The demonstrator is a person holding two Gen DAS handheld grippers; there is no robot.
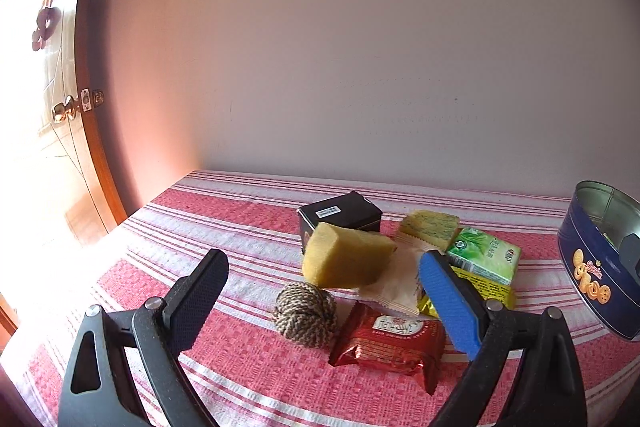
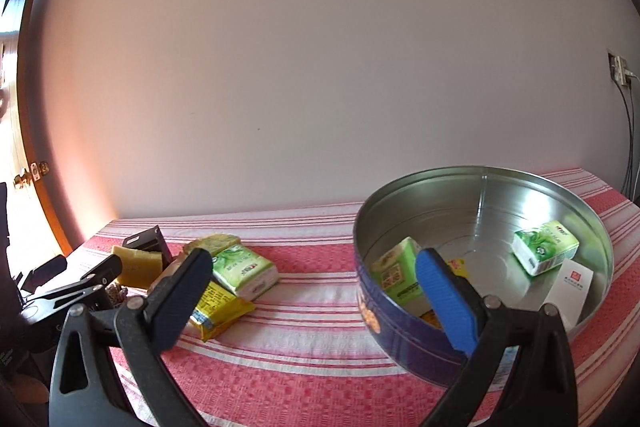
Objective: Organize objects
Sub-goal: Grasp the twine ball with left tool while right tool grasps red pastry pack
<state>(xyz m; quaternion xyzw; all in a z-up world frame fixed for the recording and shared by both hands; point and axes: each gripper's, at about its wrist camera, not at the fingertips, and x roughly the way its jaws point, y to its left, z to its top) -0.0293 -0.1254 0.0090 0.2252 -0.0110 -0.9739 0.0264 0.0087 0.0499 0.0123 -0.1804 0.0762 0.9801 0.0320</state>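
Note:
My left gripper point(image 1: 324, 303) is open and empty, low over a pile on the table: a twine ball point(image 1: 305, 314), a red snack packet point(image 1: 390, 345), a yellow sponge point(image 1: 346, 261), a black box point(image 1: 340, 217), a green tissue pack point(image 1: 484, 254), a yellow packet point(image 1: 486, 289) and a white wrapper point(image 1: 394, 281). My right gripper point(image 2: 314, 297) is open and empty, by the near left rim of the blue round tin point(image 2: 400, 331). The tin holds two green tissue packs point(image 2: 546, 246), point(image 2: 398, 275) and a white card point(image 2: 570, 289). The pile's tissue pack point(image 2: 244, 269) and yellow packet point(image 2: 220, 309) lie to its left.
The table has a red and white striped cloth point(image 1: 240, 359) and stands against a plain wall. A wooden door point(image 1: 86, 131) with a brass knob is at the left. The tin point(image 1: 588, 267) stands at the table's right. Cables hang from a wall socket point(image 2: 619, 69) at the far right.

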